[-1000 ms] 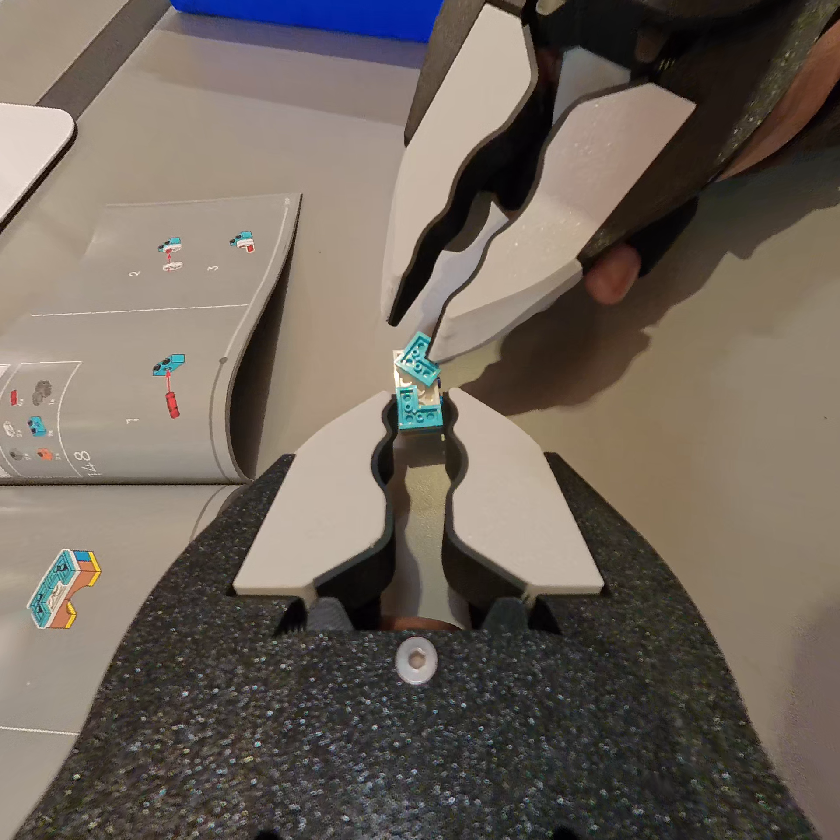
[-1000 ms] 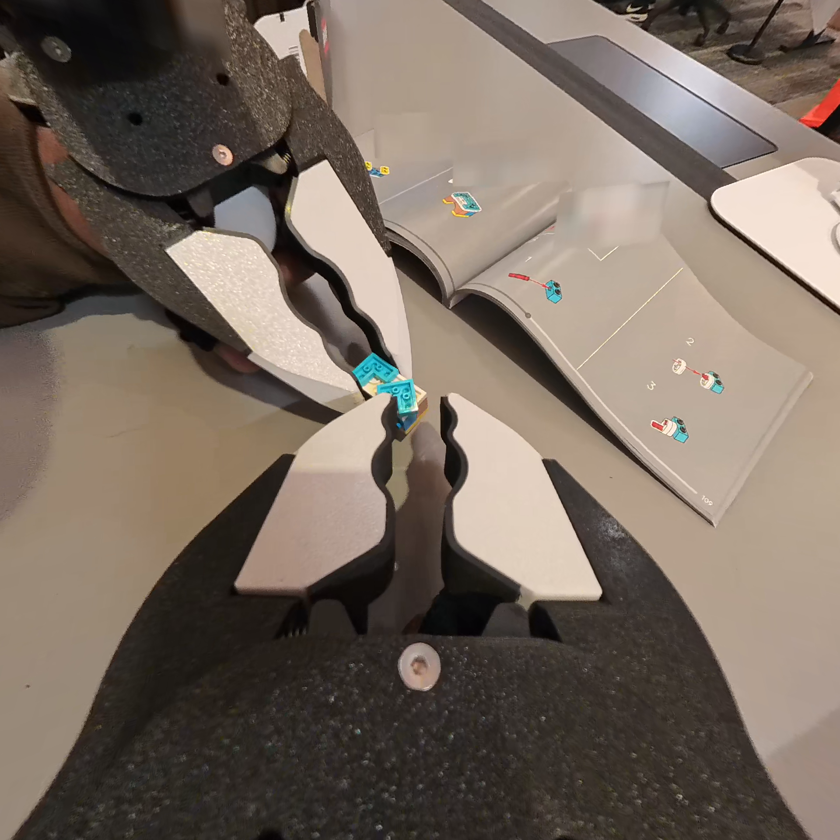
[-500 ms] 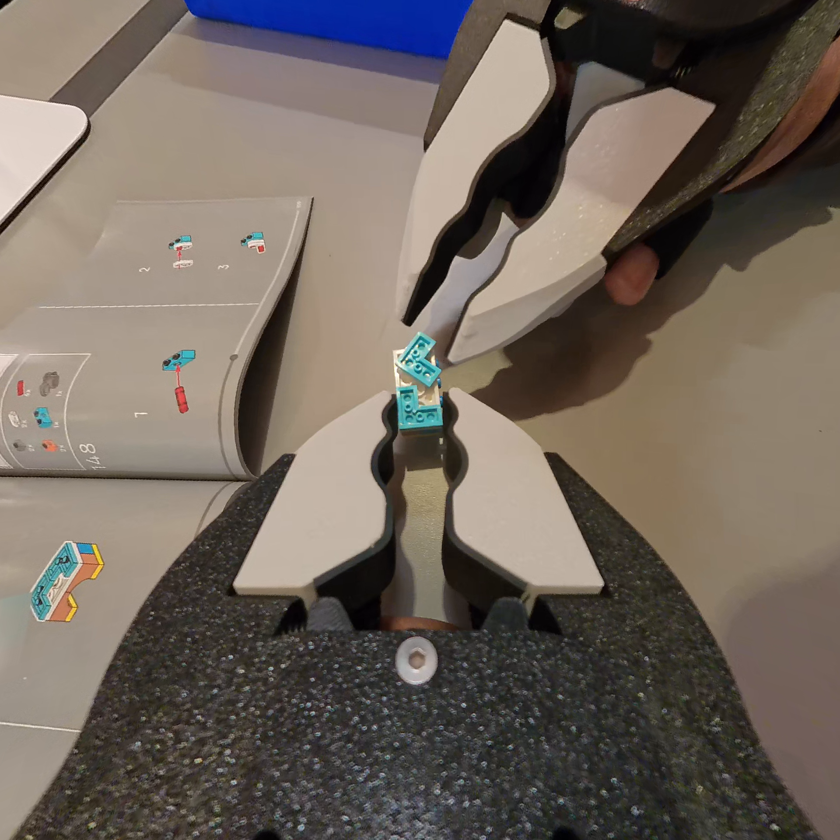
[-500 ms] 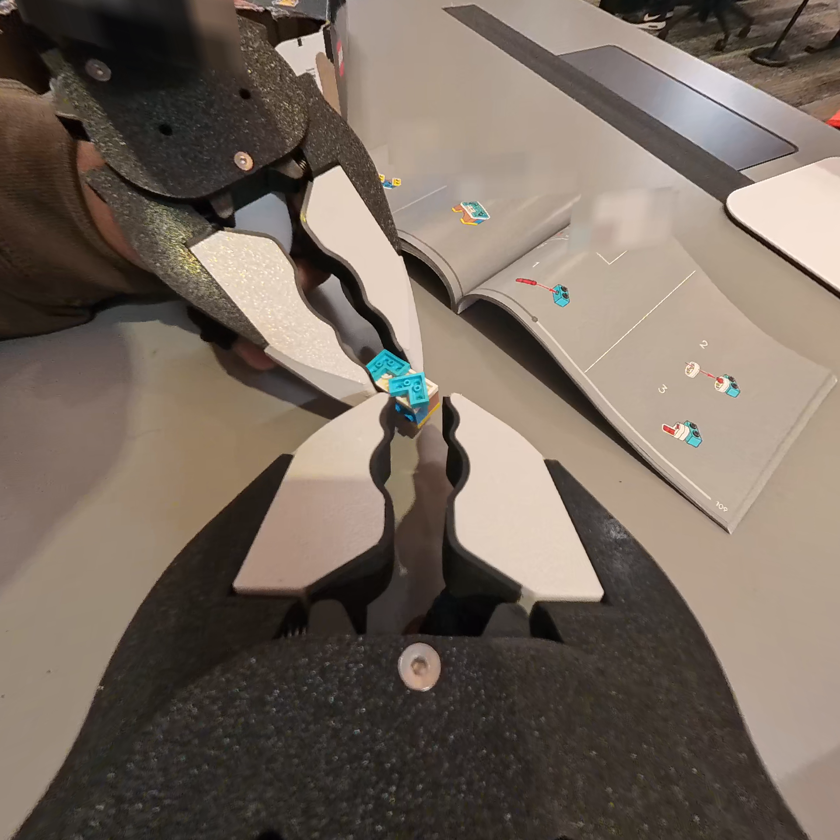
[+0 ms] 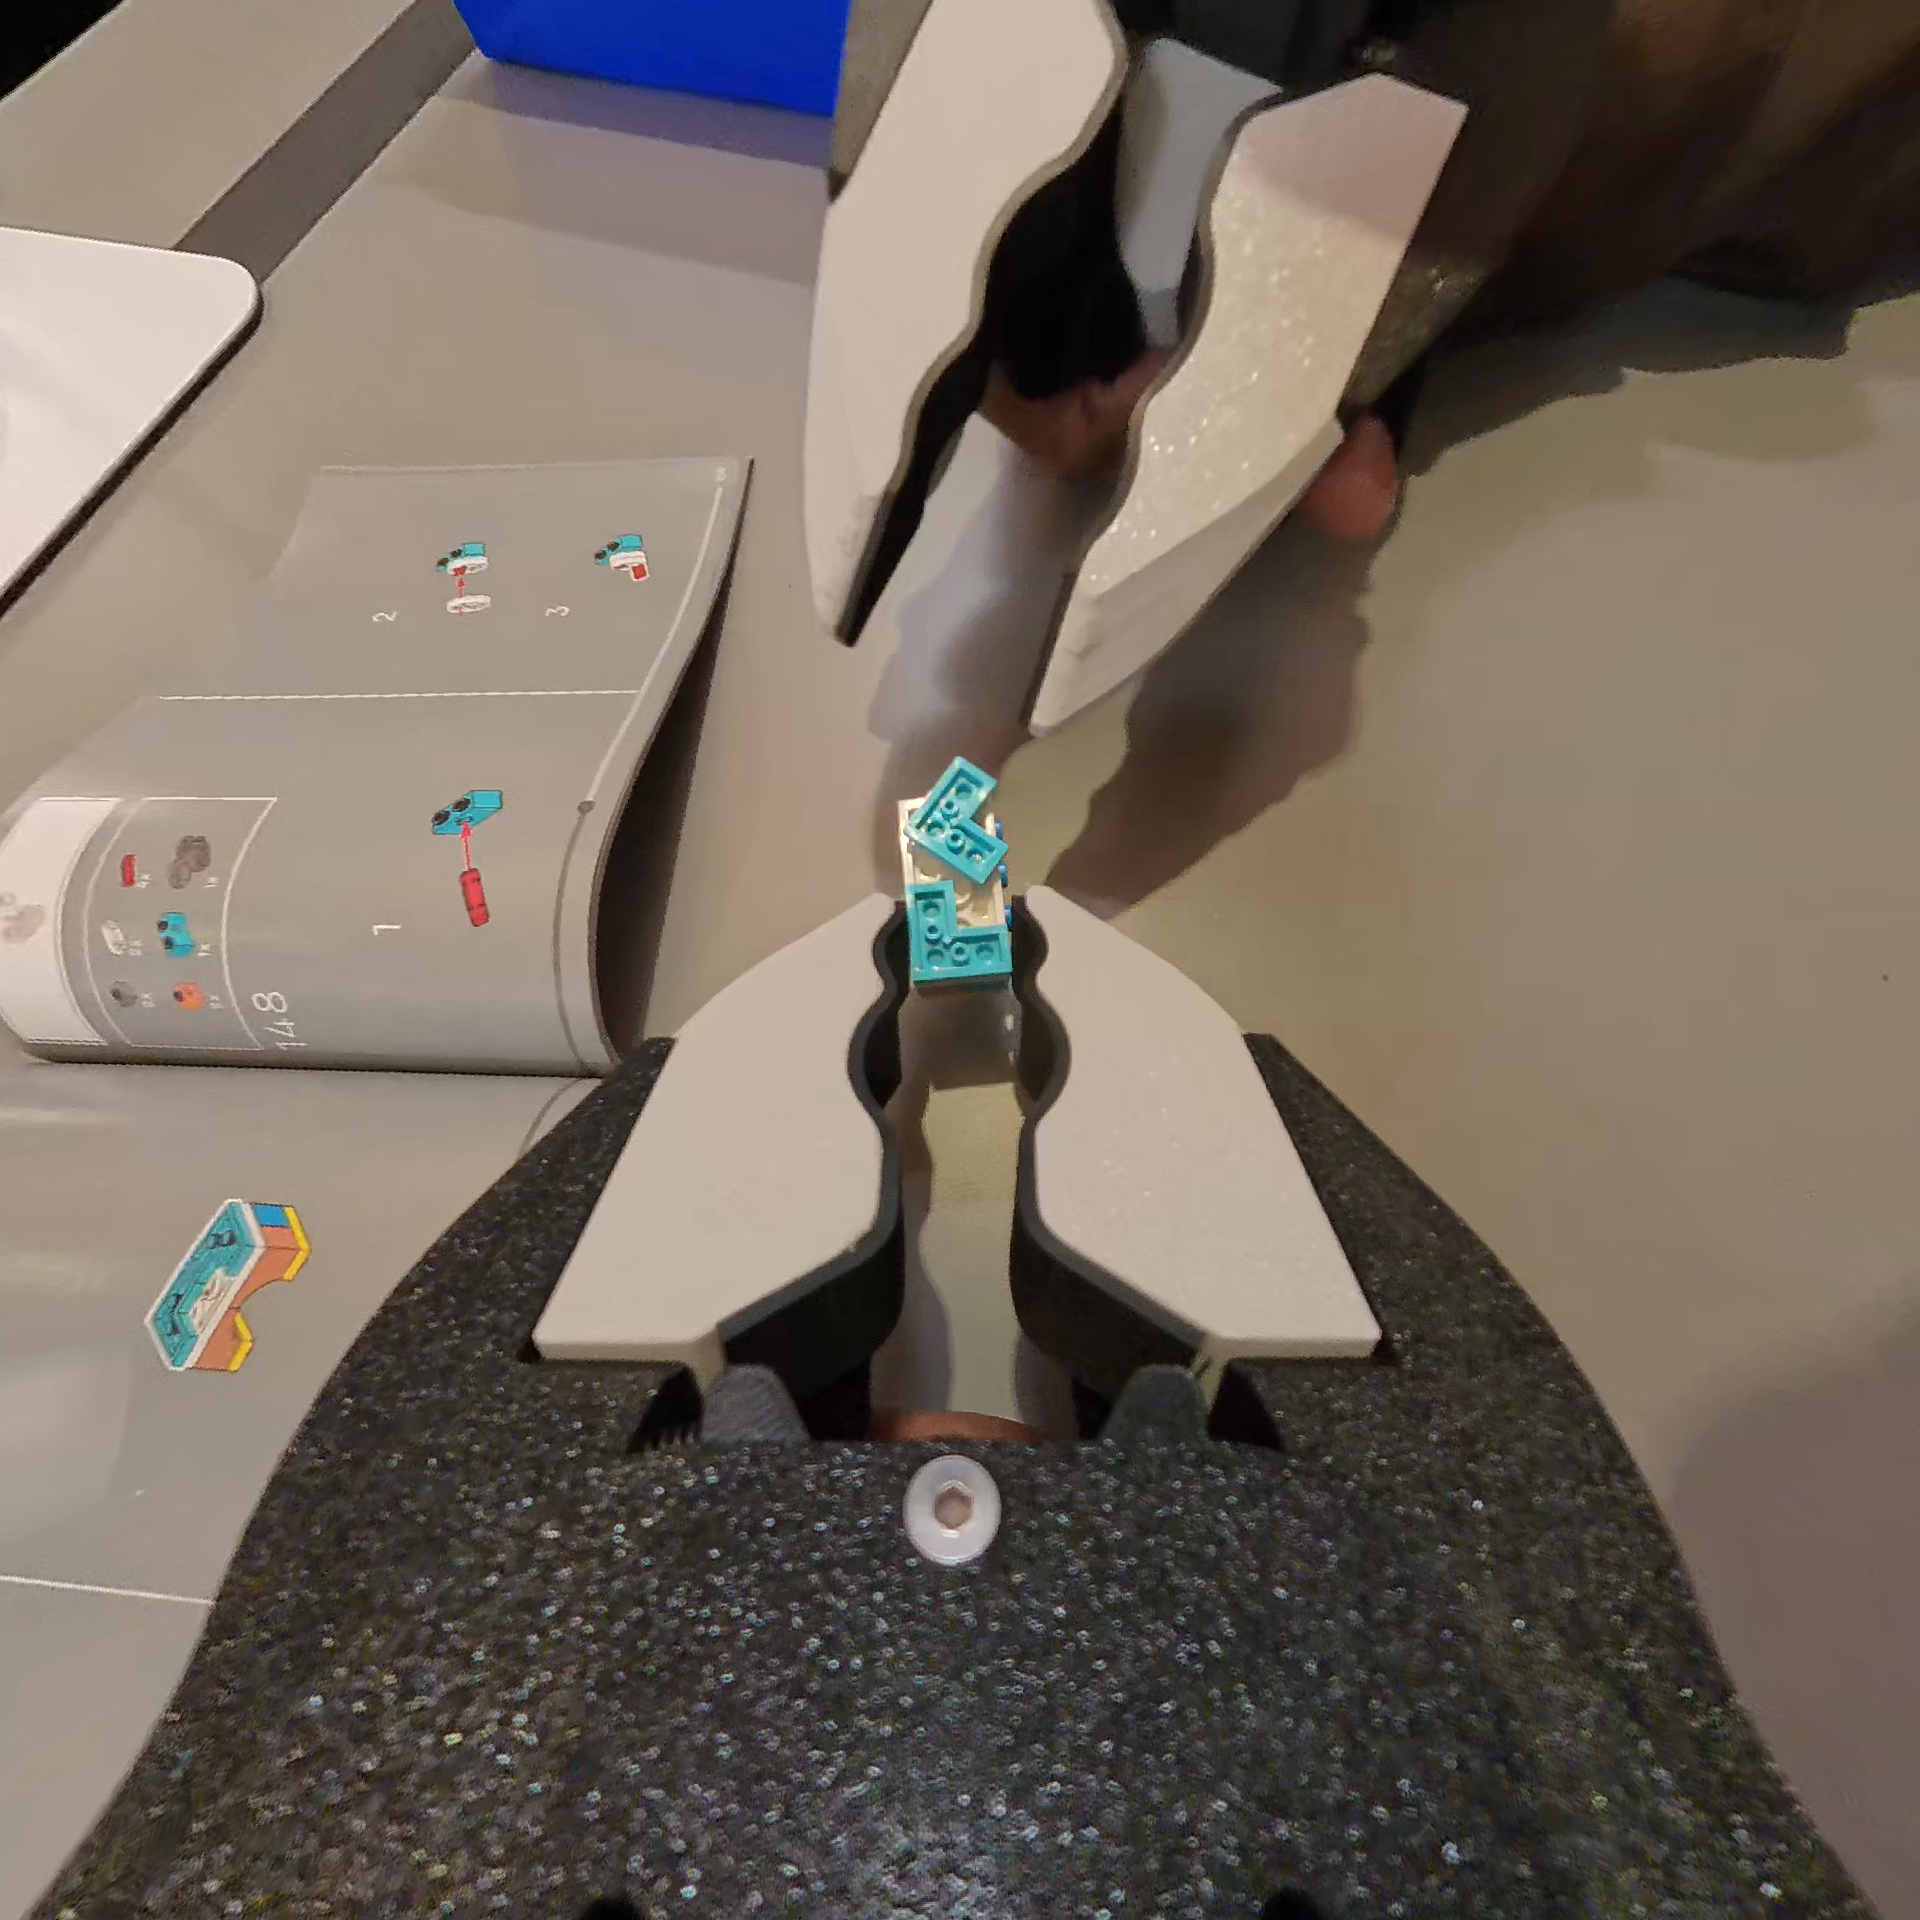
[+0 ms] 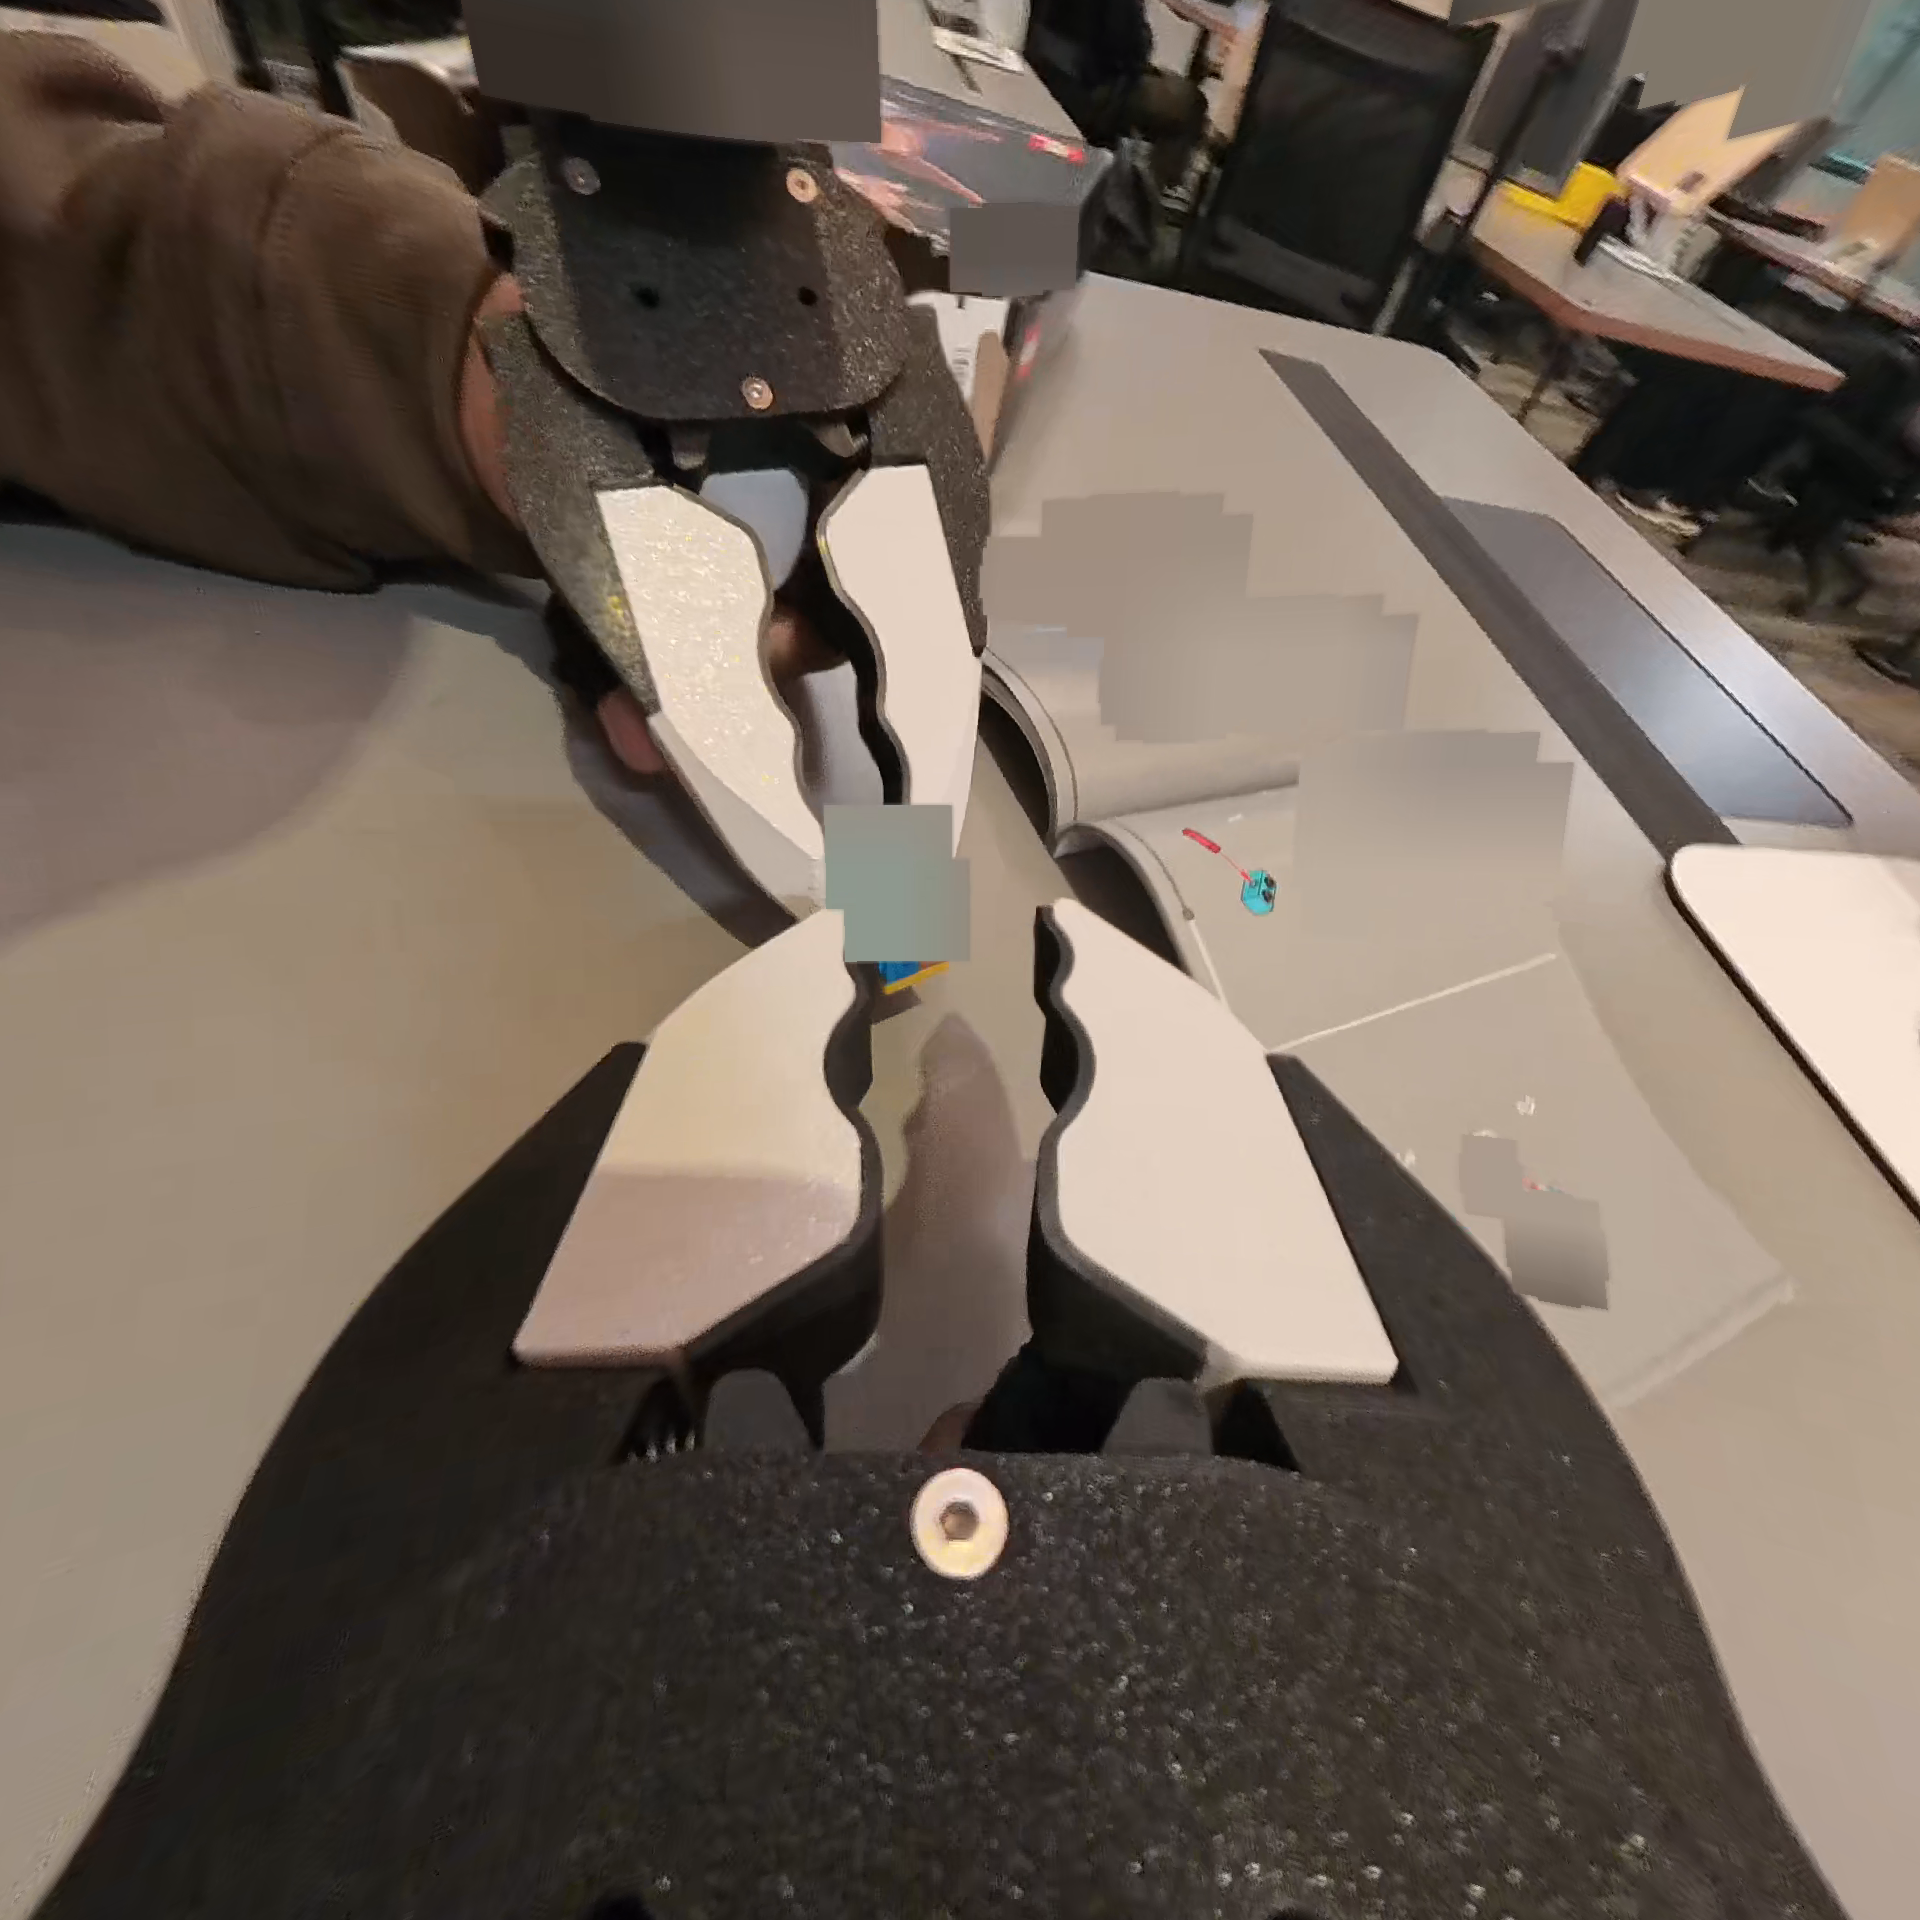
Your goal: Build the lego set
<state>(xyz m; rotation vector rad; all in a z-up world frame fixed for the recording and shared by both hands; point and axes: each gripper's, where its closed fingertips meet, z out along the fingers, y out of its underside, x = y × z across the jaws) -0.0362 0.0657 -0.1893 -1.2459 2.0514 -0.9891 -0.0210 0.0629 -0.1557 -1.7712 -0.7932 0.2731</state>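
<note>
My left gripper (image 5: 958,914) is shut on a small lego assembly (image 5: 961,951) with a white body and a teal L-shaped plate on top. A second teal L-shaped plate (image 5: 956,816) lies tilted on the assembly's far end. My right gripper (image 5: 945,675) is open and empty, hanging above and behind the assembly, clear of it. In the right wrist view my right gripper (image 6: 945,935) faces the left gripper (image 6: 894,862). The assembly there is mostly under a mosaic patch, with only a blue and yellow bit (image 6: 909,974) showing.
An open instruction booklet (image 5: 364,779) lies on the grey table left of the grippers; it also shows in the right wrist view (image 6: 1403,1039). A white board (image 5: 94,343) lies far left. A blue box (image 5: 665,52) stands at the back. A brown sleeve (image 6: 208,312) is behind the left gripper. Less than 4 cm separates the two grippers' tips.
My right gripper has let off the tilted teal plate, drawn back and up, and opened wider. The plate stays tilted on the assembly. My left gripper keeps its hold.
</note>
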